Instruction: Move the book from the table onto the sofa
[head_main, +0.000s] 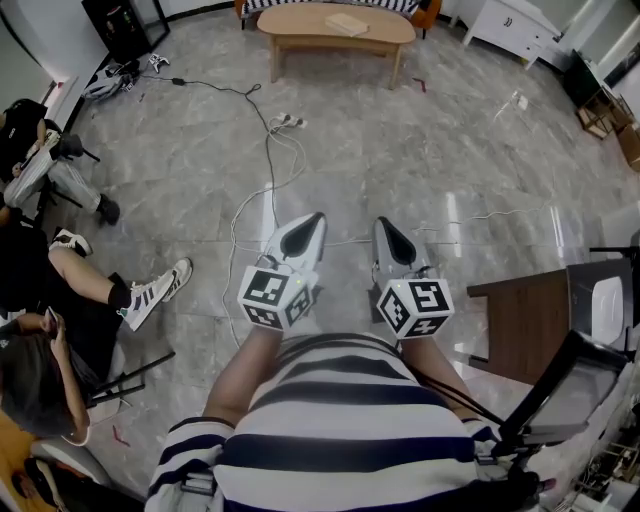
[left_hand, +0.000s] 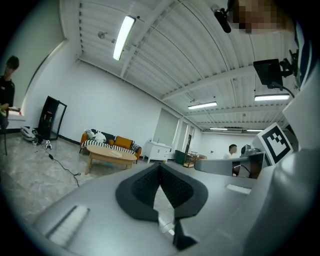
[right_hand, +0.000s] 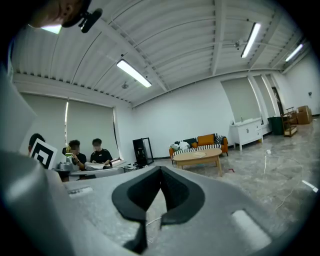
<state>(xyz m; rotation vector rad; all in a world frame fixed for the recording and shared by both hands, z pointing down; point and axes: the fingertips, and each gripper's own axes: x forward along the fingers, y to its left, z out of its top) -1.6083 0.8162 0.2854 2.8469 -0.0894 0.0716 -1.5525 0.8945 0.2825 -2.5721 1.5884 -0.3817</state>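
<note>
Two claws, and neither has anything in it. The left claw (head_main: 311, 224) is pressed together, its dark pads meeting tip to tip with nothing pinched between them. The right claw (head_main: 386, 230) is the same: closed up and empty. They sit side by side, near each other but not touching, out in front of the person's striped shirt (head_main: 330, 420). Each has its marker cube (head_main: 272, 297) at the back end, closest to the body.

The book (head_main: 347, 24) is well ahead of both claws, lying flat on the oval wooden counter (head_main: 295, 25) way across the grey marble-look floor (head_main: 420, 160). In the left gripper view it sits ahead and off to the left of the jaws; in the right gripper view it's ahead and a bit right. The sofa (left_hand: 107, 142), orange with a striped cover, is just past the counter on the side away from the claws.

Cables (head_main: 272, 170) trail over the floor between the claws and the counter, more on the left claw's side. Seated people (head_main: 45, 300) are off to the left of the left claw. A dark wooden desk (head_main: 525, 320) is just right of the right claw. A white cabinet (head_main: 505, 20) stands far ahead, right of the counter.
</note>
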